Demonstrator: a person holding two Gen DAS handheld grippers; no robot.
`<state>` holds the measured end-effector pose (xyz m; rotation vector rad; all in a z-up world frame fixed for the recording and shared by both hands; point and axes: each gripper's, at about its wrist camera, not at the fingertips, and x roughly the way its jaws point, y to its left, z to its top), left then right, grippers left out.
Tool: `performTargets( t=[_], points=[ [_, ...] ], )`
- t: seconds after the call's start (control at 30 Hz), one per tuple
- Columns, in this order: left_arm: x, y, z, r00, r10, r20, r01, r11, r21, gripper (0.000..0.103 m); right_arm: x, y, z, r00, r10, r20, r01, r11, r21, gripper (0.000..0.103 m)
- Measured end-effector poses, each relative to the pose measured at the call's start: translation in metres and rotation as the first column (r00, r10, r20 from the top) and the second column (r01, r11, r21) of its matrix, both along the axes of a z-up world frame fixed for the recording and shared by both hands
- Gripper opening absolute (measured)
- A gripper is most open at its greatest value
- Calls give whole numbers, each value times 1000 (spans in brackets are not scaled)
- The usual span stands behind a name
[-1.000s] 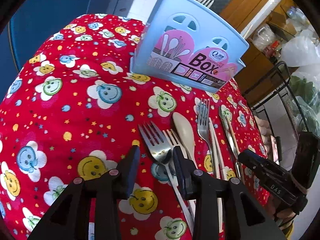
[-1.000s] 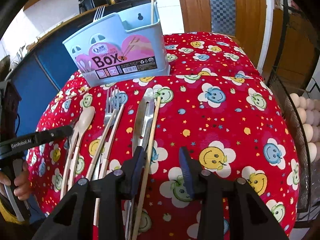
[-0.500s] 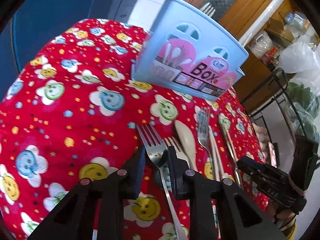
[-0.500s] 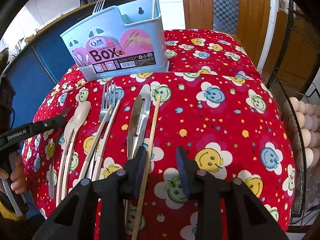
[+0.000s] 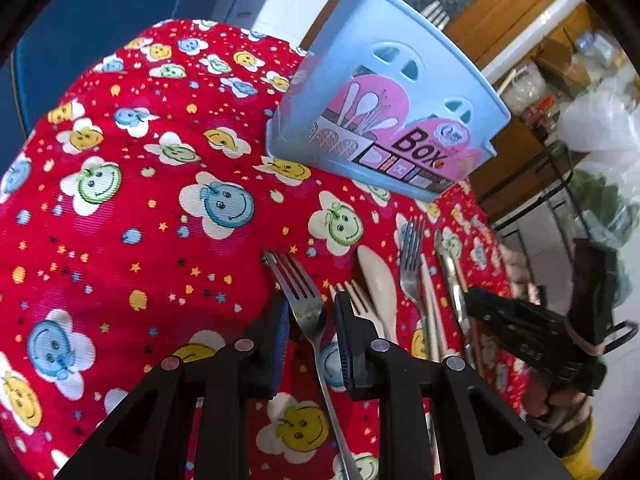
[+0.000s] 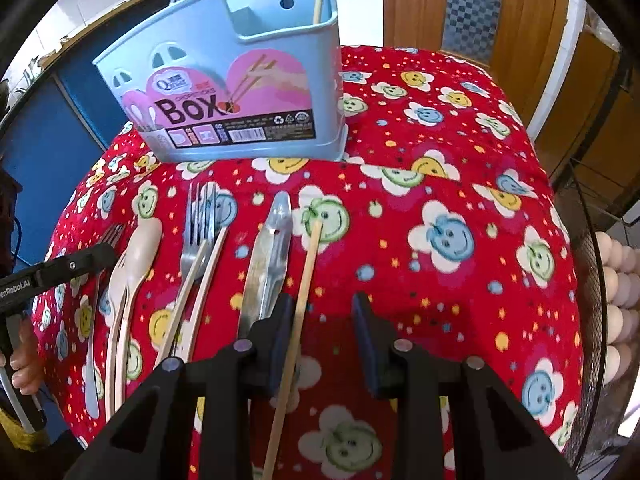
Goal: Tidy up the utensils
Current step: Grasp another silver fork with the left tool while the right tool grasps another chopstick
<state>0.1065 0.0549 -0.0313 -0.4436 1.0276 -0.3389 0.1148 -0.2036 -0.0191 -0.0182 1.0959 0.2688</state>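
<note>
Straddling the neck of the steel fork [image 5: 298, 288], whose handle runs back beneath it and tines point toward the blue chopsticks box [image 5: 384, 120], the left gripper [image 5: 310, 320] has its jaws narrowly apart, while the right gripper [image 6: 320, 320] hangs wide open beside a wooden chopstick [image 6: 298, 312].

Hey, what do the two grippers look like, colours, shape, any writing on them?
Both are matte black plastic. The left gripper and right gripper each have two angular fingers with triangular cut-outs, silver rivets and dark blue pads. Seen from the right wrist, the left one carries white "GenRobot.AI" lettering.
</note>
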Motion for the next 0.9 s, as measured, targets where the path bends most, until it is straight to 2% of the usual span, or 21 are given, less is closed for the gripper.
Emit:
performTargets(
  t=[0.1, 0.17, 0.37, 0.5, 0.63, 0.77, 0.9],
  points=[
    [4, 3, -1, 1000, 1, 2, -1, 1000, -22, 22, 7, -1, -1, 1000, -1, -11, 1, 1000, 12, 33],
    [6, 4, -2, 1000, -1, 7, 1, 1000, -24, 17, 13, -3, -1, 1000, -2, -22, 3, 1000, 20, 30],
    [15, 7, -3, 1000, -6, -6, 6, 999, -40, 11, 27, -7, -1, 999, -10, -50, 12, 999, 30, 9],
    [11, 7, 0, 1000, -11, 3, 11, 999, -33, 10, 23, -12, 1, 999, -24, -39, 27, 997, 74, 6],
    [4, 8, 10, 999, 0, 48, 0, 1000, -10, 9, 10, -20, 10, 999, -41, -1, 41, 986, 161, 6],
    [-7, 8, 25, 995, 4, 95, -2, 1000, -19, 7, -6, -21, 32, 994, -46, 100, 26, 980, 198, 6],
    [-21, 12, 44, 986, 25, 167, -22, 1000, -22, 5, -25, -23, 58, 976, -66, 208, 19, 975, 222, 6]
  ],
)
